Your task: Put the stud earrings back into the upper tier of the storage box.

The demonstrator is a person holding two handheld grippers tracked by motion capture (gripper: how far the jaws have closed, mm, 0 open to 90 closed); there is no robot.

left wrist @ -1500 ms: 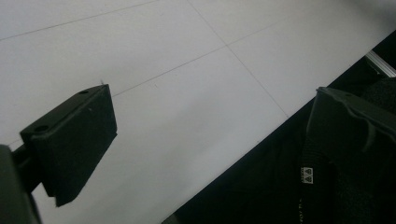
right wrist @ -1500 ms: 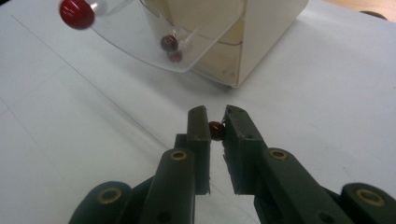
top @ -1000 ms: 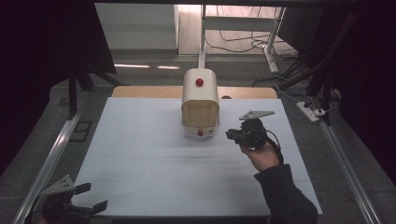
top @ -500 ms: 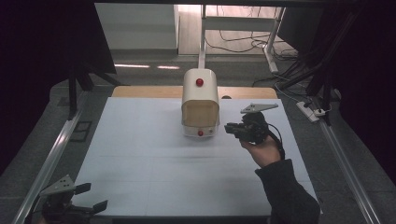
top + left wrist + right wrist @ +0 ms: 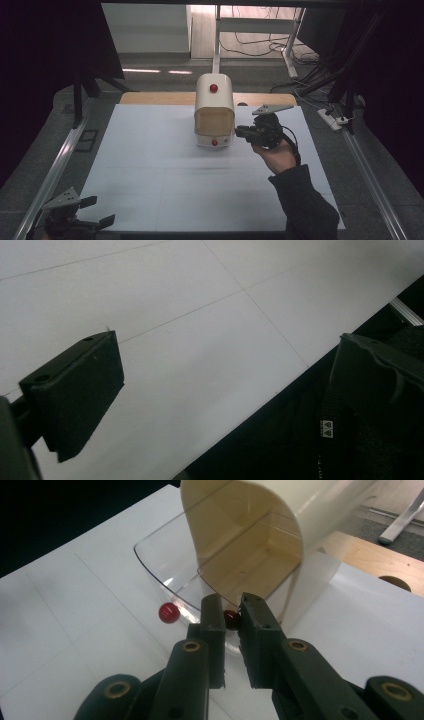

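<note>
A cream box [image 5: 214, 102] with a rounded top and a red knob [image 5: 213, 88] on it stands at the table's far middle, its tan inside facing the person. A second red knob [image 5: 214, 142] sits low on its front. In the right gripper view a clear curved door [image 5: 165, 575] bulges out from the opening, with a red knob [image 5: 168, 612] by its rim. My right gripper [image 5: 239, 132] hovers at the box's right front corner, jaws shut to a narrow slit [image 5: 231, 605]. Another red ball [image 5: 231, 619] shows just past the tips; contact is unclear. My left gripper [image 5: 102, 211] rests open at the near left corner, nothing between its jaws [image 5: 230, 350].
A white sheet [image 5: 150, 170] covers the table, with a wooden strip [image 5: 150, 98] along its far edge. Metal rails [image 5: 55, 170] run down both sides. Cables and a power strip [image 5: 334, 119] lie on the floor to the far right. Dark table edge [image 5: 260, 440] lies beside the left gripper.
My right gripper has risen a little and drifted left toward the box's front corner. The box, its low knob and the left gripper have stayed put.
</note>
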